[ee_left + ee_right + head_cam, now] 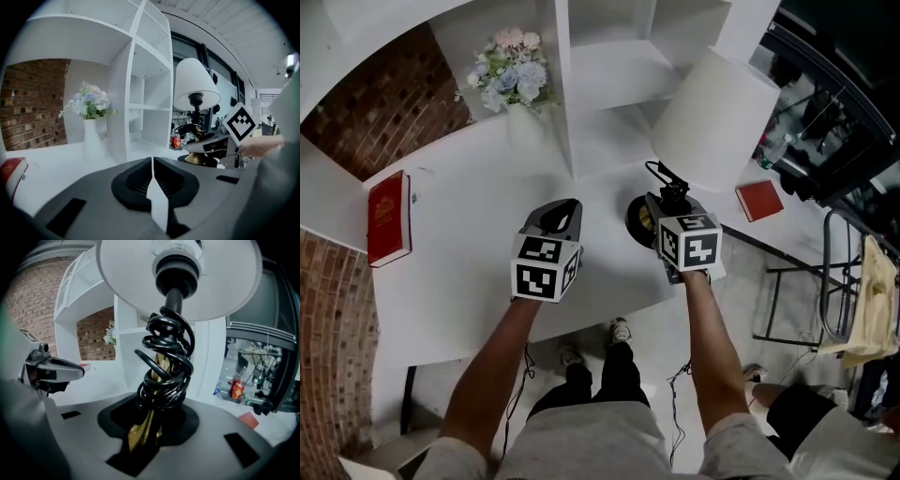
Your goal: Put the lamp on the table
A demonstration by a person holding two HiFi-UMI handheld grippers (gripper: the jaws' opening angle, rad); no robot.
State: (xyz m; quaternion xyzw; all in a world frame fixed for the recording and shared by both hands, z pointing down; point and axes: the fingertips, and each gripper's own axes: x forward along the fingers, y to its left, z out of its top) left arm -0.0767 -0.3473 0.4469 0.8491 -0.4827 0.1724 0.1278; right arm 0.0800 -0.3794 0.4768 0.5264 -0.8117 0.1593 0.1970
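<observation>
White desk (469,281) against a brick wall (375,103), carrying an open shelf unit (609,75), a vase of flowers (511,75) and a red book (389,217) lying well to the left. The lamp (712,103) stands upright near the desk's right front corner, just in front of the shelf unit. Its dark round base (639,217) appears to rest on the surface, though I cannot tell whether its full weight is down. My right claw (667,202) is closed low on the brass stem (145,427), where a black cord (166,366) is wound round it. I judge the low hold deliberate: it keeps the cord bundled, steadies the top-heavy white shade (178,273) and lets the base meet the desk flat. My left claw (558,217) hangs over bare desk to the left, apart from the lamp, with its jaws together on nothing. It seems kept there to leave the landing spot free. The placement looks all but complete, and what remains, as I read it, is to release the stem without tipping the lamp or dragging the cord.
</observation>
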